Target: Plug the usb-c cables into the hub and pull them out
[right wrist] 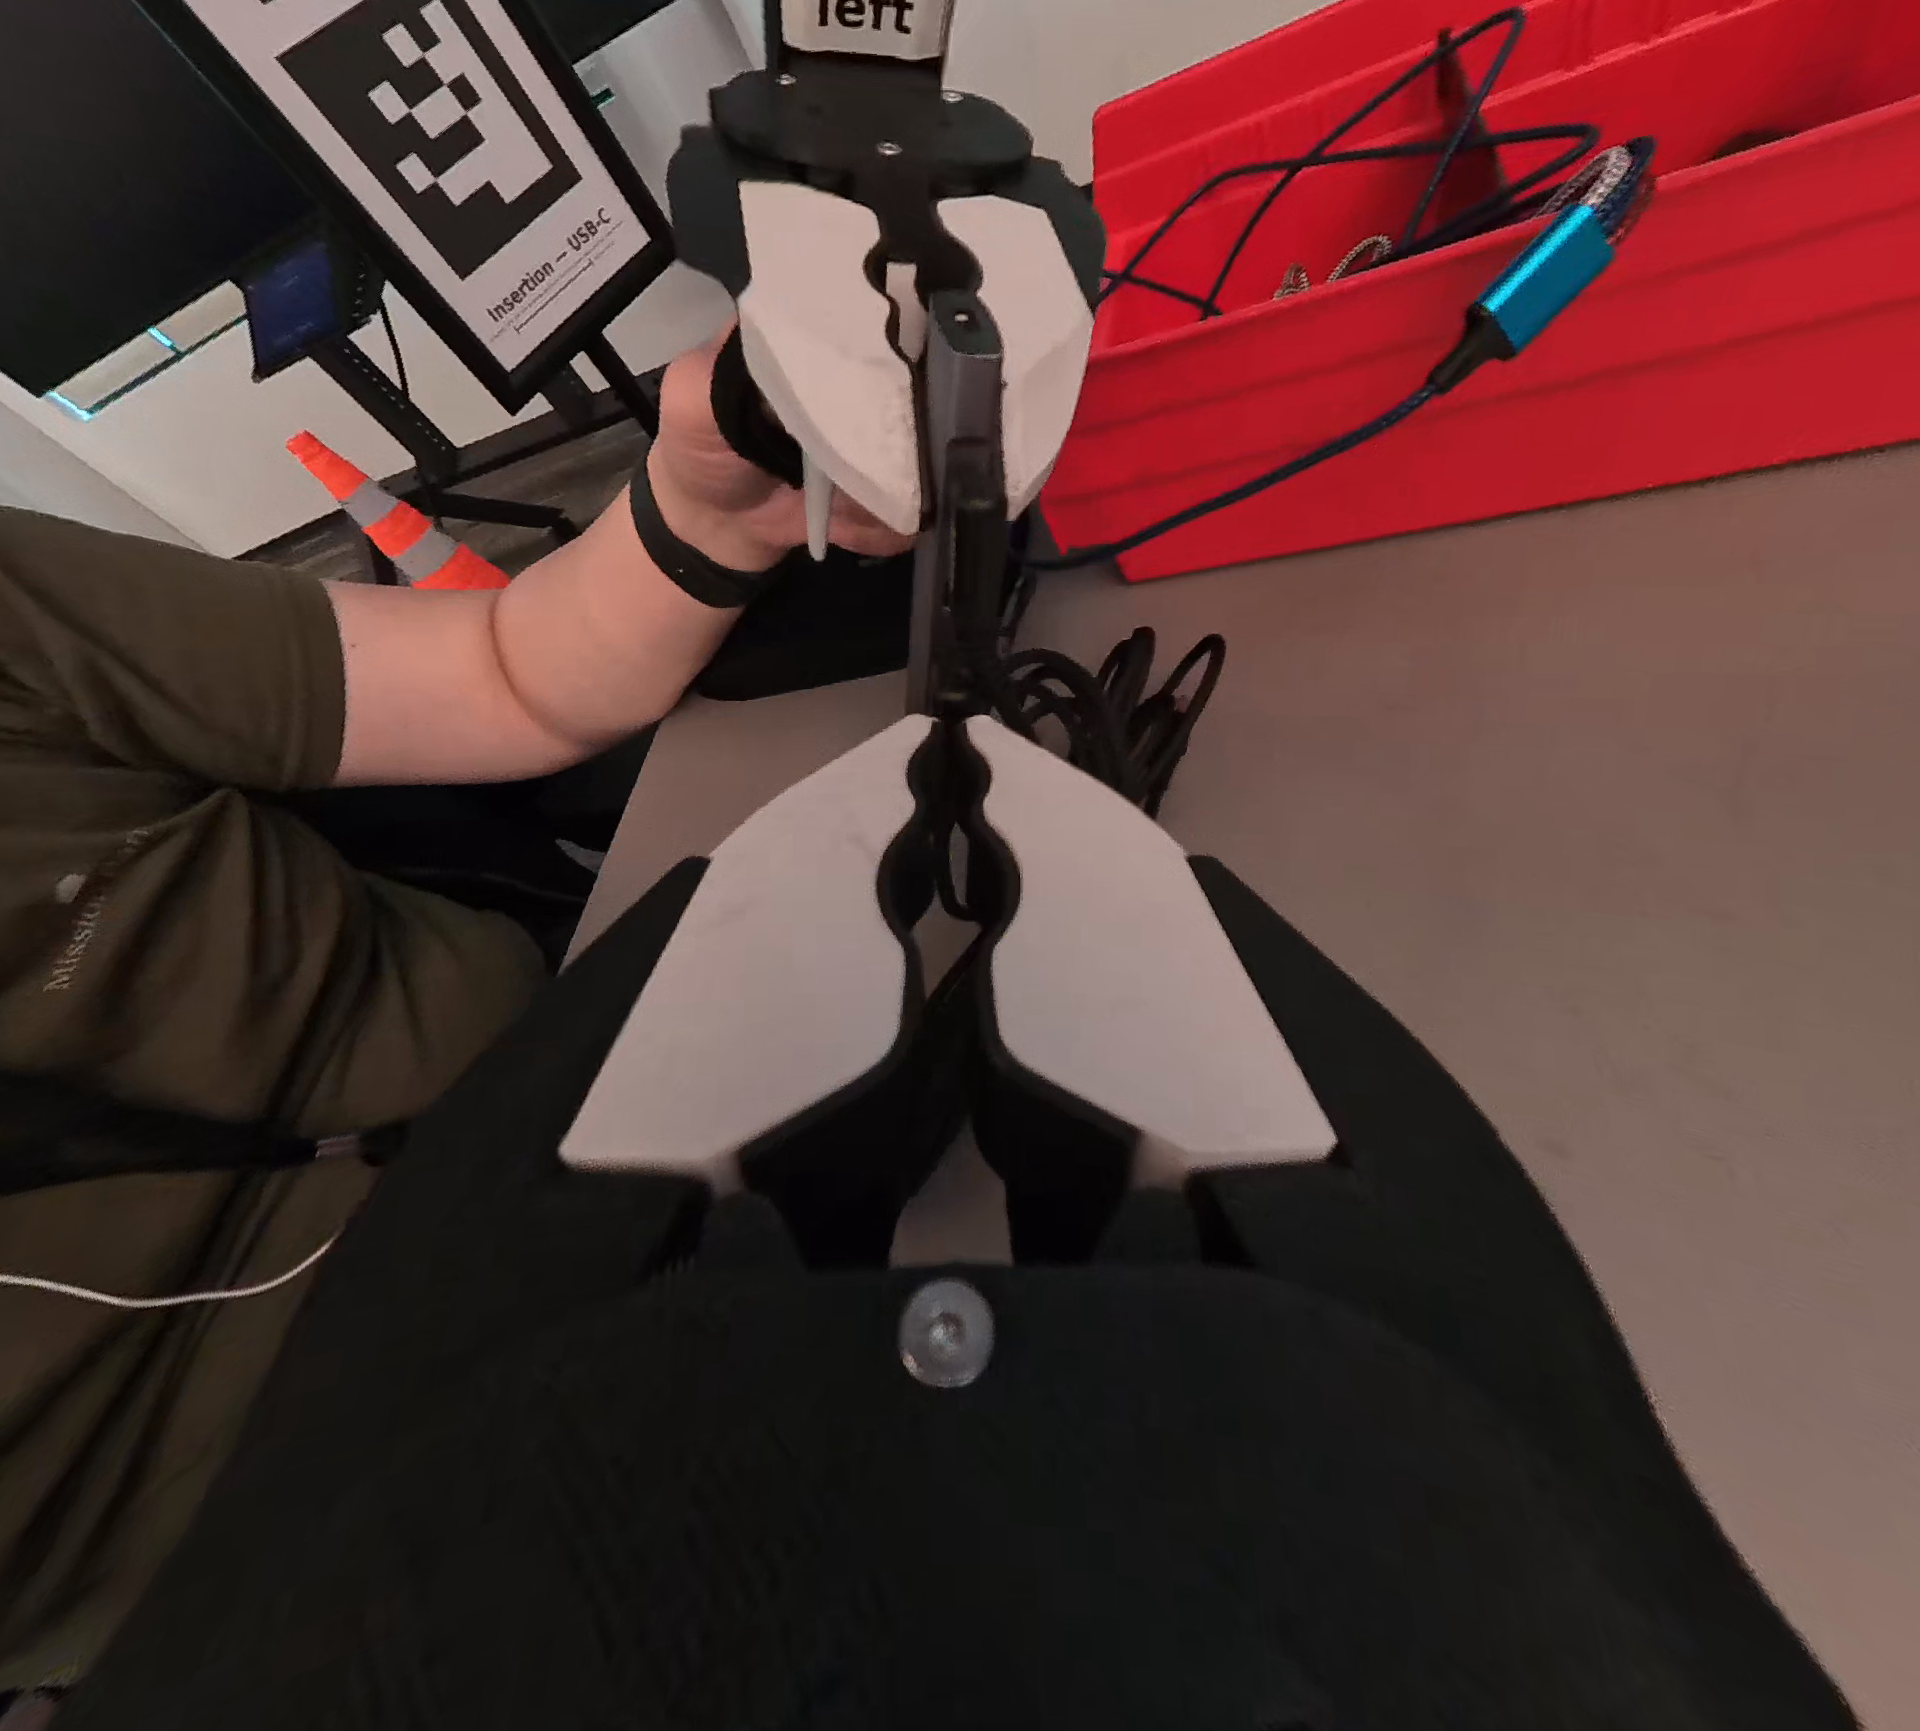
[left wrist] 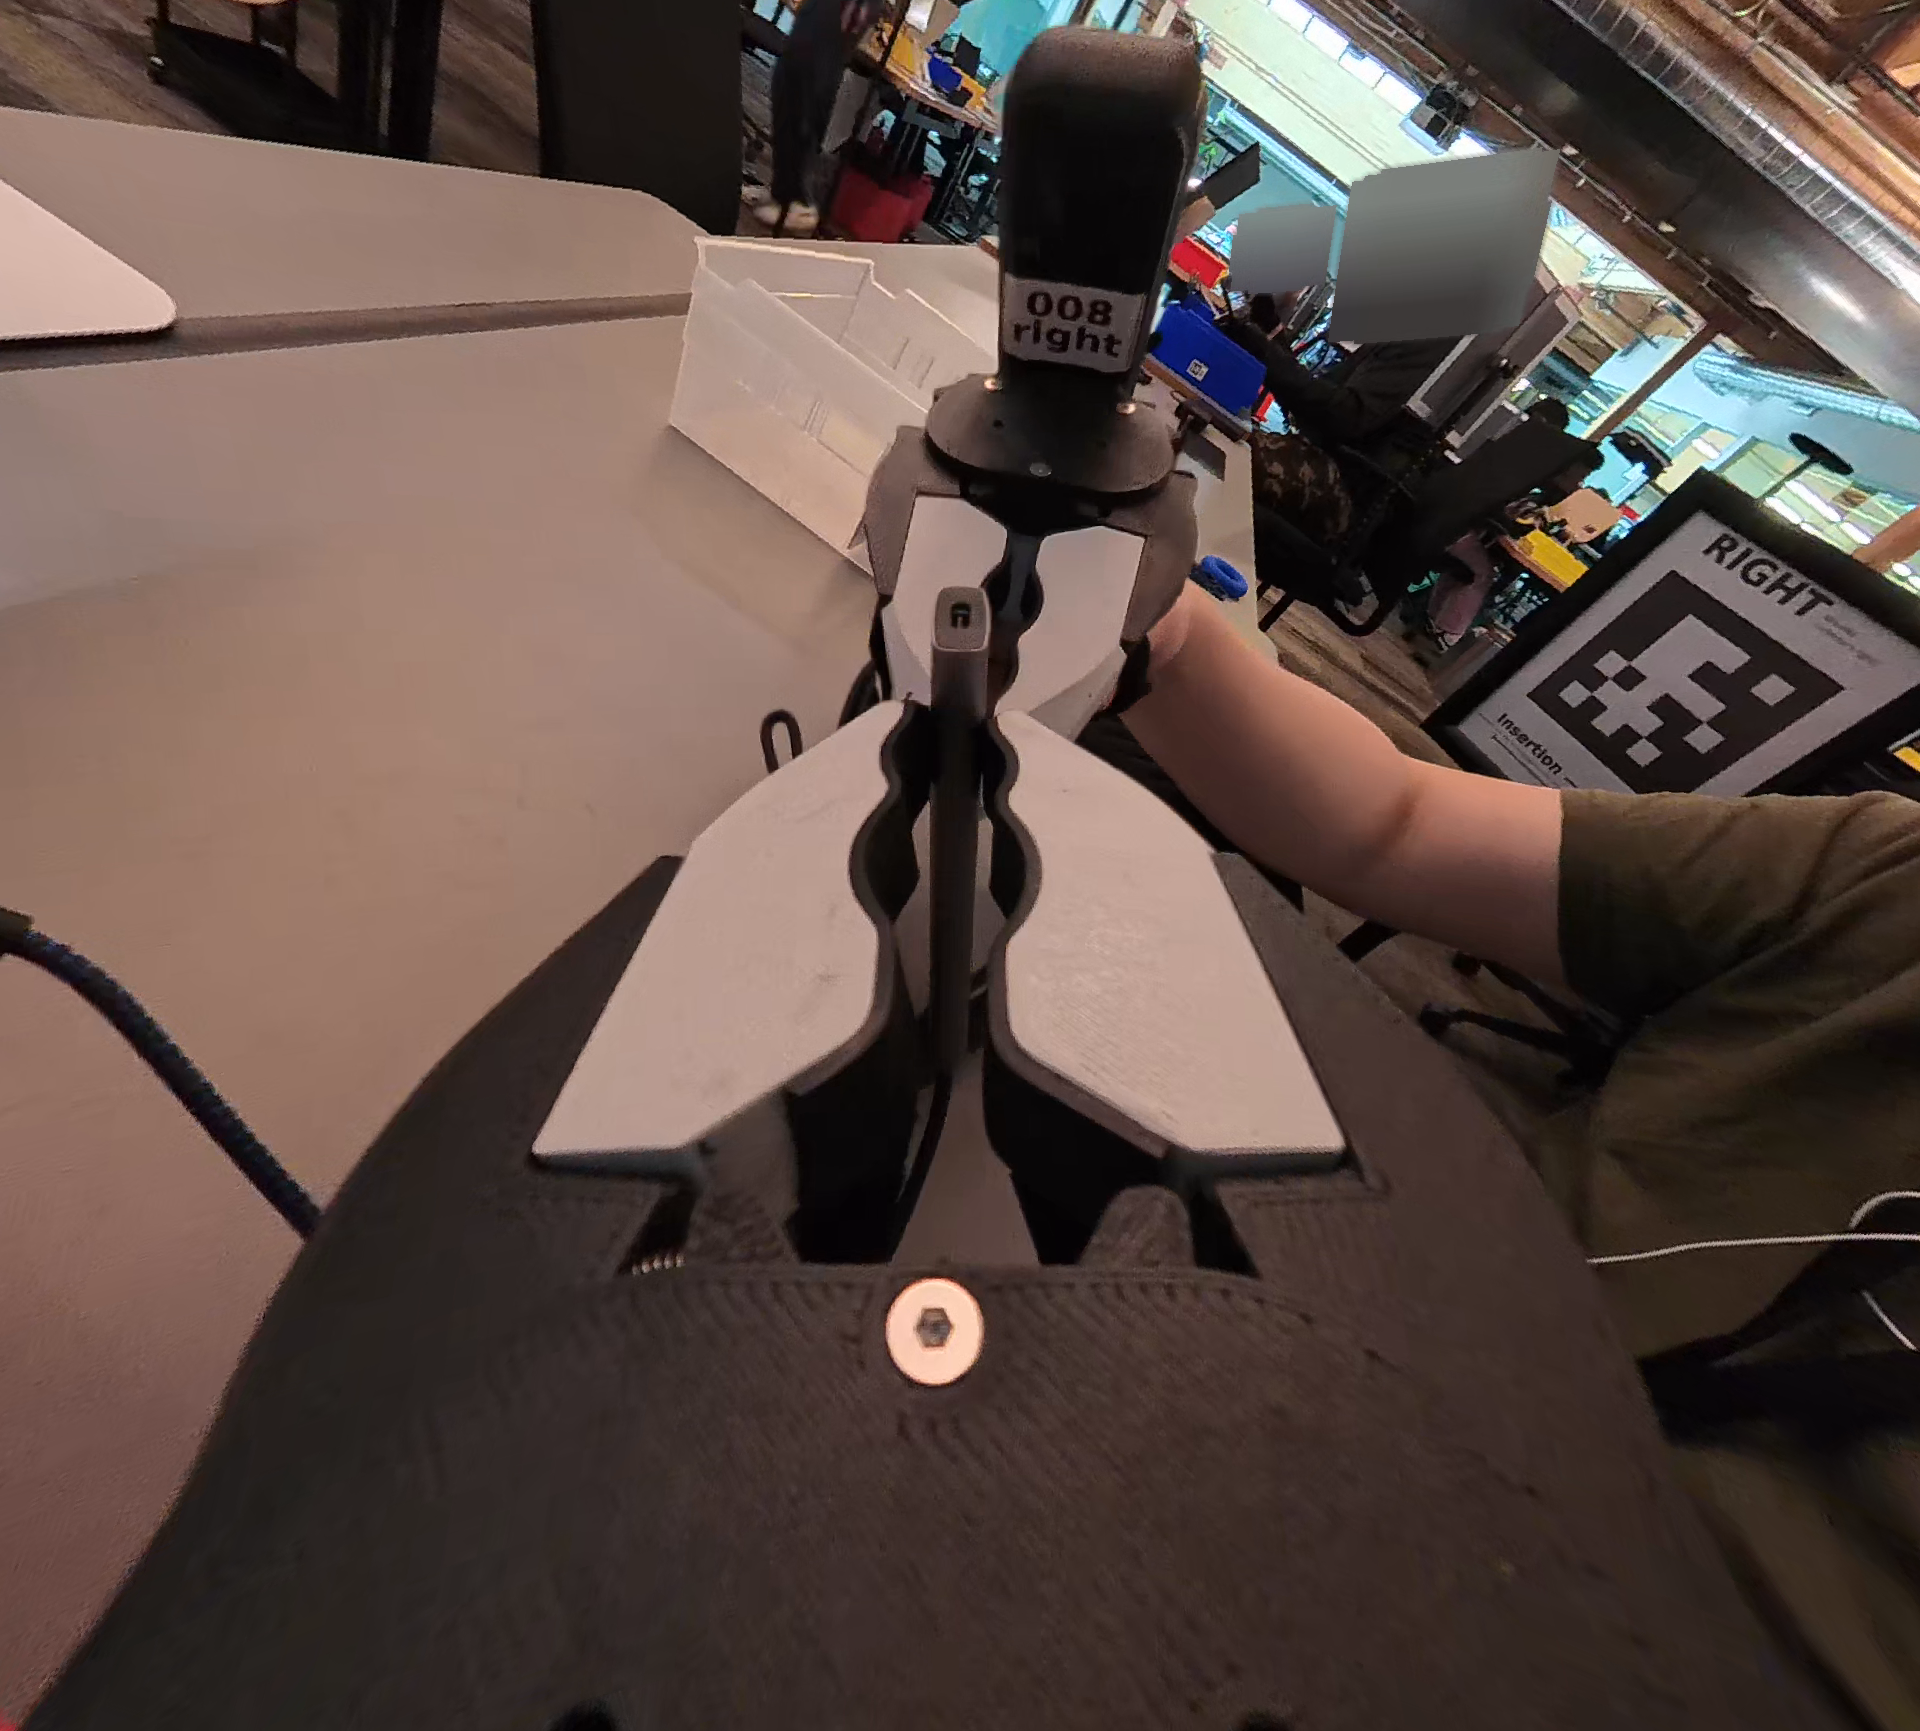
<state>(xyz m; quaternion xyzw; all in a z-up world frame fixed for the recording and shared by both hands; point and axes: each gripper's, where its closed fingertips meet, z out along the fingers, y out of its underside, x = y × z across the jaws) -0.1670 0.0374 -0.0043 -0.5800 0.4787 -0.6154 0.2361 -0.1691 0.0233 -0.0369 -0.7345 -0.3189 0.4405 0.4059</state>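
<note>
My left gripper (left wrist: 951,720) is shut on a slim dark grey hub (left wrist: 956,850), held above the grey table with its ported end pointing away. My right gripper (right wrist: 951,725) is shut on a black usb-c cable (right wrist: 948,860) just behind its plug (right wrist: 975,492). The plug lies against the hub (right wrist: 958,377); I cannot tell whether it is seated. The two grippers face each other tip to tip. The right gripper (left wrist: 1003,642) shows beyond the hub's end, and the left gripper (right wrist: 966,507) shows clamped around the hub in the right wrist view.
The black cable's slack lies coiled on the table (right wrist: 1127,694). A red bin (right wrist: 1455,434) at the right holds tangled cables and a blue-cased connector (right wrist: 1543,279). A white bin (left wrist: 790,372) stands farther back. A braided blue cable (left wrist: 156,1058) crosses the table at the left. My hands' fingertips stand some 4 centimetres from each other.
</note>
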